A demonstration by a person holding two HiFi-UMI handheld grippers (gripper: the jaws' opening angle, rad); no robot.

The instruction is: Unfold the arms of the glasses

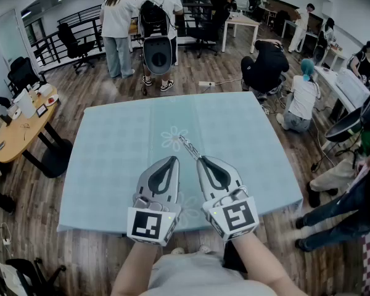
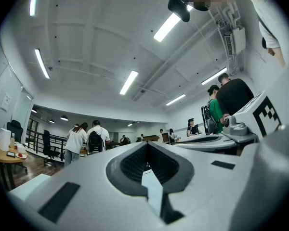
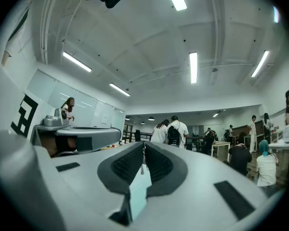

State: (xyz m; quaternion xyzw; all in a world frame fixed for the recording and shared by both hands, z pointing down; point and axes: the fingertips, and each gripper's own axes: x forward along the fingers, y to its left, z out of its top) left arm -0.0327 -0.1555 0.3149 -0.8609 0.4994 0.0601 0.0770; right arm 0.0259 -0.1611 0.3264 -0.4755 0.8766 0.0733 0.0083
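While the right gripper (image 1: 200, 160) pinches the thin silvery glasses (image 1: 188, 145) and the left gripper (image 1: 174, 158) sits closed and empty, unfolding seems unstarted, so the left should open and take an arm

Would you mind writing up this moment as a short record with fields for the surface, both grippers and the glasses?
surface: table under a light blue checked cloth
left gripper: jaws together, nothing between them; beside the right one
right gripper: jaws closed on a thin part of the glasses
glasses: only a slim piece shows, sticking out past the right gripper's tips over the cloth; arms folded or not cannot be told
background: people stand beyond the table
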